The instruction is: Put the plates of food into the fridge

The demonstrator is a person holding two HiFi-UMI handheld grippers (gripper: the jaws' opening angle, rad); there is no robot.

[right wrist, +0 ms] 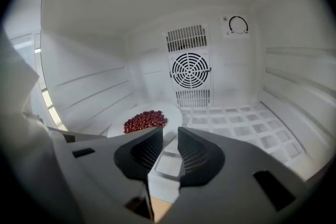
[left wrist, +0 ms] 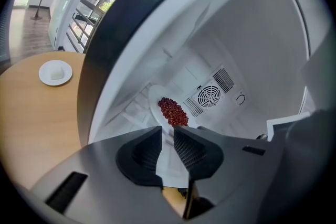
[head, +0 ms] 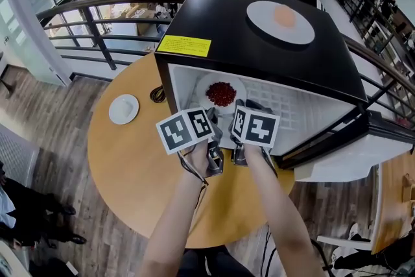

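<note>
You are standing over a round desk (head: 130, 165) with a smooth, pale wooden top. A boxy fridge (head: 214, 16) is sitting on its far right part, glossy black outside and matte white plastic inside. Its door (head: 343, 156) is hanging open to the right, and a yellow rectangular label (head: 185, 45) is stuck on the near left corner of the top. The fridge floor (right wrist: 236, 123) is moulded in a grid of shallow squares, and the side walls are ribbed with horizontal ledges.

A wide, round white plate (head: 259, 13) carrying a flat orange patch of food is resting on the fridge's top, towards the far right. A second round white plate (head: 202, 84), heaped with small, dark red, bead-like pieces, is lying inside the fridge on the left of the floor, near the opening. A smaller white plate (head: 123, 108) with a pale lump on it is sitting on the desk, well to the left of the fridge.

You are holding both tools side by side at the fridge's mouth. The left tool (left wrist: 168, 131) is pointing at the red heap, its dark ribbed jaws standing a narrow gap apart with nothing between them. The plate's near rim is lying just beyond its tips. The right tool (right wrist: 169, 134) is likewise slightly parted and empty, with the plate just to the left of its tips.

On the back wall, a round fan grille (right wrist: 190, 70) is sitting between slotted vents, with a small dial (right wrist: 238, 24) up to its right.
</note>
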